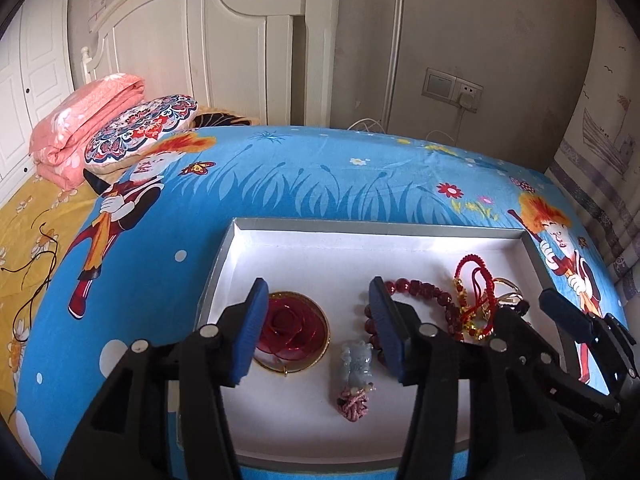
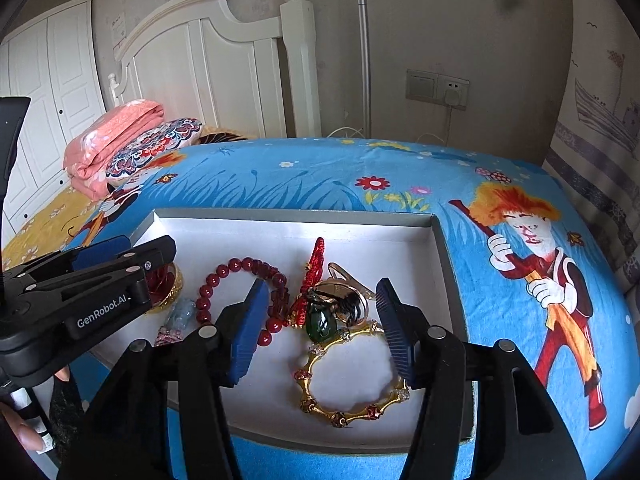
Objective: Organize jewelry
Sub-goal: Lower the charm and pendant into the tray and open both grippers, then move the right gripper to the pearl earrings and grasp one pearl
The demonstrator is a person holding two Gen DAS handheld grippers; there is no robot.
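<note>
A shallow white box [image 1: 304, 252] [image 2: 256, 228] lies on the blue cartoon bedsheet and holds the jewelry. In the left wrist view my left gripper [image 1: 318, 330] is open above a red rose disc with a gold rim [image 1: 294, 330] and a pale jade charm on a pink cord [image 1: 356, 366]. A dark red bead bracelet [image 1: 424, 290] and red cords with gold beads [image 1: 474, 292] lie to the right. In the right wrist view my right gripper [image 2: 322, 328] is open over a green pendant [image 2: 320, 322], a gold bangle [image 2: 352, 376] and the bead bracelet [image 2: 236, 270].
A pink folded quilt [image 1: 86, 120] and a patterned pillow [image 1: 144, 128] lie at the back left by the white headboard [image 1: 208, 40]. A wall socket [image 1: 454, 88] with a cable is behind the bed. A black cord [image 1: 36, 272] lies on the yellow sheet.
</note>
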